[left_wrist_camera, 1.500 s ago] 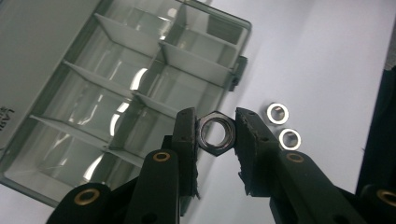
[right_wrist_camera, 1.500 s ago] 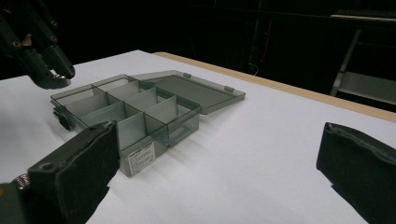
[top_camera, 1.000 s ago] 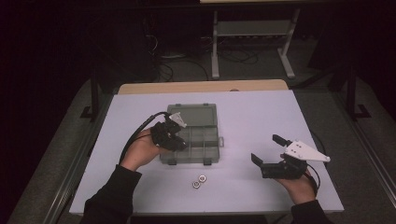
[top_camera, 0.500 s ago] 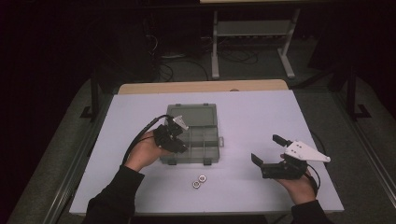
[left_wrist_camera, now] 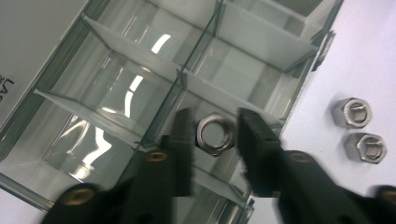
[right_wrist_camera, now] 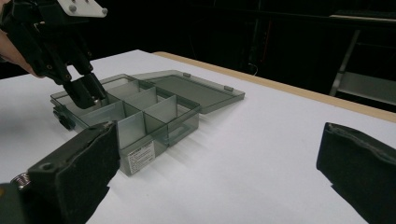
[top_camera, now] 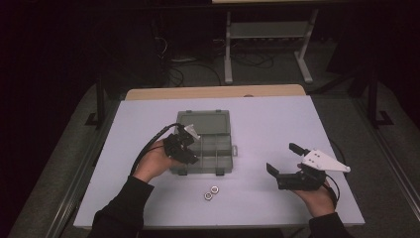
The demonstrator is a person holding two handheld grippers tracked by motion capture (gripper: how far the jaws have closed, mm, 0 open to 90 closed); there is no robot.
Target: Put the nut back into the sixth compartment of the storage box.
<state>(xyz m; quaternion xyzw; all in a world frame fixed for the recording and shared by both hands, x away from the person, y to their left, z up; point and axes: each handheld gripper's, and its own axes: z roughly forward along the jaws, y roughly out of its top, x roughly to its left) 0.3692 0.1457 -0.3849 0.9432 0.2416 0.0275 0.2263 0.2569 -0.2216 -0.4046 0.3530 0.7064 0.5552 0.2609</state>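
Left tongs, jaws either side of a nut over the open box, poised to drop it into a compartment; grip uncertain; right tongs released, idle at 4 o'clock on the bench.

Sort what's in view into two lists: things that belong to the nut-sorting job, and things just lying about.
Part of the job:
- compartment box, lid open
- nut between the left gripper fingers, over a compartment
- two loose nuts on the table
- right gripper, open, waiting

Lying about:
- metal stand behind the table
- floor cables
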